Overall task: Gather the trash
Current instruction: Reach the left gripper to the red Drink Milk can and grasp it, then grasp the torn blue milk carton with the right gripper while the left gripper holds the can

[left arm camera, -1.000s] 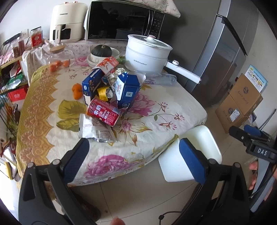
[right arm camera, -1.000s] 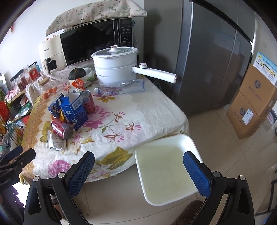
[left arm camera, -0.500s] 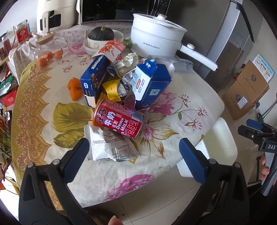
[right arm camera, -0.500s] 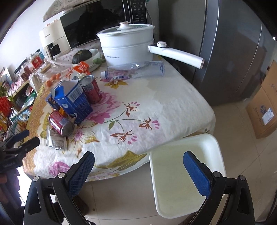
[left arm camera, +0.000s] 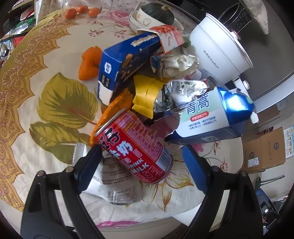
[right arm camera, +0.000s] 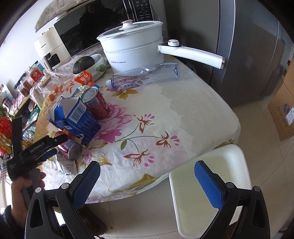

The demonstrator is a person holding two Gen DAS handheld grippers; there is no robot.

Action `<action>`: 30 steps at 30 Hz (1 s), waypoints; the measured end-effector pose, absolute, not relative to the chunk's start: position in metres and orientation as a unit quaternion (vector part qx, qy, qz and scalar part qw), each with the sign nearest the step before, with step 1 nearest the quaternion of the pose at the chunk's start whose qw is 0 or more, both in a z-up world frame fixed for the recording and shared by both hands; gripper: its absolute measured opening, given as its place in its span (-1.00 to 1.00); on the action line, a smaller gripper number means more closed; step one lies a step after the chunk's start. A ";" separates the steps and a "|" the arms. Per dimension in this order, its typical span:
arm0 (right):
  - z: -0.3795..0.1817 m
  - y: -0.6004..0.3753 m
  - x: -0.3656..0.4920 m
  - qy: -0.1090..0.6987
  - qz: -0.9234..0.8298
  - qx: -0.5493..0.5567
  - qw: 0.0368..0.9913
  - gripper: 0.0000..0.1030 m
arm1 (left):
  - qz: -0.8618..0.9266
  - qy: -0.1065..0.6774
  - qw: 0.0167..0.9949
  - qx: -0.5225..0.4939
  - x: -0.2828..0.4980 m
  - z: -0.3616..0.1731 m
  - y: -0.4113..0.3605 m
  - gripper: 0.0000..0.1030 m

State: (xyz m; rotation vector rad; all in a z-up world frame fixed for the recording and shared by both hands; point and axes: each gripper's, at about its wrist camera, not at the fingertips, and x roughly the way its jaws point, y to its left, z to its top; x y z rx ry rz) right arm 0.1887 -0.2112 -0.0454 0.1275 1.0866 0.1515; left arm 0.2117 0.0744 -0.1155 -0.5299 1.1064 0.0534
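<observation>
A red milk can (left arm camera: 134,147) lies on its side on the flowered tablecloth (left arm camera: 55,103), on top of a white wrapper (left arm camera: 117,183). My left gripper (left arm camera: 141,161) is open, its blue pads on either side of the can, not closed on it. Behind the can lie a blue-white carton (left arm camera: 211,114), a blue box (left arm camera: 125,60), a yellow wrapper (left arm camera: 145,95), foil and crumpled paper. My right gripper (right arm camera: 147,182) is open and empty, low at the table's front edge. The white bin (right arm camera: 211,187) stands on the floor beside the table. A second can (right arm camera: 95,104) and a plastic bottle (right arm camera: 145,77) show in the right wrist view.
A white electric pot (right arm camera: 134,49) with a long handle, a bowl with a squash (left arm camera: 156,14), orange fruit (left arm camera: 88,64), a microwave (right arm camera: 82,35) and an air fryer stand at the back. A grey fridge (right arm camera: 248,46) and cardboard boxes (right arm camera: 283,110) are on the right.
My left gripper has moved forward and down over the table until its open fingers bracket the red can. My right gripper has edged closer to the table, above the bin.
</observation>
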 end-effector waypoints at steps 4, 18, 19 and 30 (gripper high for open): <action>-0.049 -0.216 0.191 0.520 0.068 0.064 0.849 1.00 | 0.036 0.523 0.806 -0.275 0.217 -0.130 0.076 0.63; -0.054 -0.163 0.194 0.498 0.117 0.018 0.859 1.00 | -0.012 0.492 0.825 -0.279 0.183 -0.097 0.112 0.01; -0.055 -0.153 0.194 0.493 0.126 0.015 0.861 1.00 | -0.019 0.491 0.826 -0.275 0.180 -0.095 0.116 0.00; -0.072 -0.056 0.214 0.430 0.160 0.001 0.889 1.00 | -0.012 0.497 0.843 -0.206 0.162 -0.090 0.143 -0.08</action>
